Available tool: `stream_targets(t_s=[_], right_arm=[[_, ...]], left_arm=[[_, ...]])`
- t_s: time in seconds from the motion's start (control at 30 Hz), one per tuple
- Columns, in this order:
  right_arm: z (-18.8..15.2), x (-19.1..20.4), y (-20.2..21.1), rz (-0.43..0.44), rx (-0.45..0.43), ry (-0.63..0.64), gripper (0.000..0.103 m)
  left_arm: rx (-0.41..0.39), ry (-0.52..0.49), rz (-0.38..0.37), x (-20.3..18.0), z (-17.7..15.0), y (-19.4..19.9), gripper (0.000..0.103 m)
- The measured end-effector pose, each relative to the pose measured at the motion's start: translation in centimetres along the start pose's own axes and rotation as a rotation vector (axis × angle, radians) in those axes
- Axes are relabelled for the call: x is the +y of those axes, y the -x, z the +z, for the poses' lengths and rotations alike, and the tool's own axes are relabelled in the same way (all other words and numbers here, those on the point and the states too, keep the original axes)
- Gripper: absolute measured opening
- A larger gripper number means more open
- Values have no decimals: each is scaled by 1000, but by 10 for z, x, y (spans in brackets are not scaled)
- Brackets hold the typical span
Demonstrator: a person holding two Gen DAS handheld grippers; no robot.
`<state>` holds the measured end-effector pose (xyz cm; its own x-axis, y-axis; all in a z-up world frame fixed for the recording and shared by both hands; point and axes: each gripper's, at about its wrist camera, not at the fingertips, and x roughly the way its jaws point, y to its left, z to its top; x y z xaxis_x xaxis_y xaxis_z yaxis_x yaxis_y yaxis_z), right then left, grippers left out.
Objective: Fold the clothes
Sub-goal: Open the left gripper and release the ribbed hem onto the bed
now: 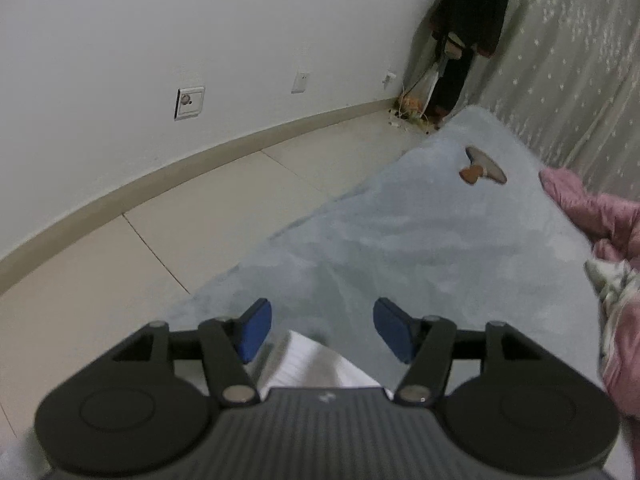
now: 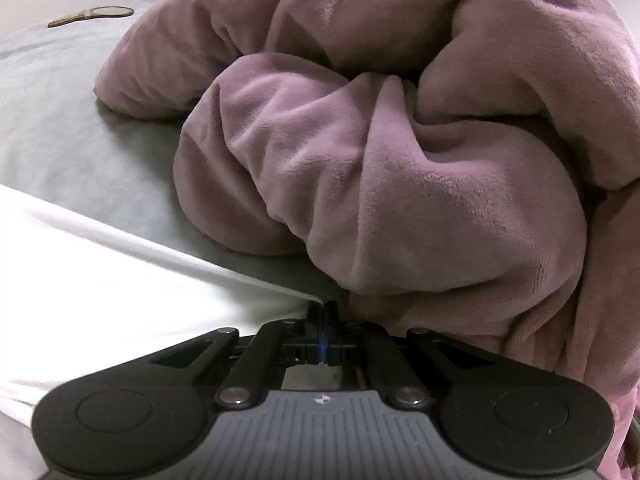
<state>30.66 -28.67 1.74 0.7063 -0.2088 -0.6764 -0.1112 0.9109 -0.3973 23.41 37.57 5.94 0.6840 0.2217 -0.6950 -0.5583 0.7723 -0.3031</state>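
A white garment point(image 2: 120, 280) lies flat on the pale blue-grey bed cover point(image 2: 60, 120). My right gripper point(image 2: 322, 320) is shut on the corner of this white garment, right beside a bunched pink fleece garment point(image 2: 400, 140). In the left wrist view my left gripper point(image 1: 322, 330) hangs open above the bed cover point(image 1: 400, 240), its blue pads point(image 1: 256, 330) wide apart with nothing between them. A bit of the white garment point(image 1: 316, 364) shows just under the left gripper. The pink fleece garment point(image 1: 600, 216) reaches in from the right edge.
A table tennis paddle point(image 1: 484, 166) lies on the far part of the bed, also seen as a thin paddle point(image 2: 96, 14) at the top left. Beyond the bed are tiled floor point(image 1: 160, 240), a white wall with sockets point(image 1: 189, 102), dark clothing hanging in the corner point(image 1: 472, 20) and a curtain point(image 1: 568, 40).
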Motion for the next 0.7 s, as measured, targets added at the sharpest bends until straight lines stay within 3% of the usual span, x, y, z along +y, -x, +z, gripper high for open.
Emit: stream_targets(t_s=[0.23, 0.4, 0.47, 0.63, 0.7], right_arm=[[3, 3, 2, 8, 16, 30, 0], [5, 5, 2, 14, 32, 54, 0], [6, 6, 2, 17, 38, 64, 0], [12, 7, 5, 30, 70, 105, 0], [15, 9, 6, 31, 87, 131, 0]], left_arm=[[-25, -23, 24, 24, 7, 26, 56], [-24, -80, 1, 13, -5, 45, 50], [-20, -120, -9, 0, -17, 55, 49], [40, -223, -124, -40, -62, 70, 49], [60, -267, -114, -50, -77, 63, 49]])
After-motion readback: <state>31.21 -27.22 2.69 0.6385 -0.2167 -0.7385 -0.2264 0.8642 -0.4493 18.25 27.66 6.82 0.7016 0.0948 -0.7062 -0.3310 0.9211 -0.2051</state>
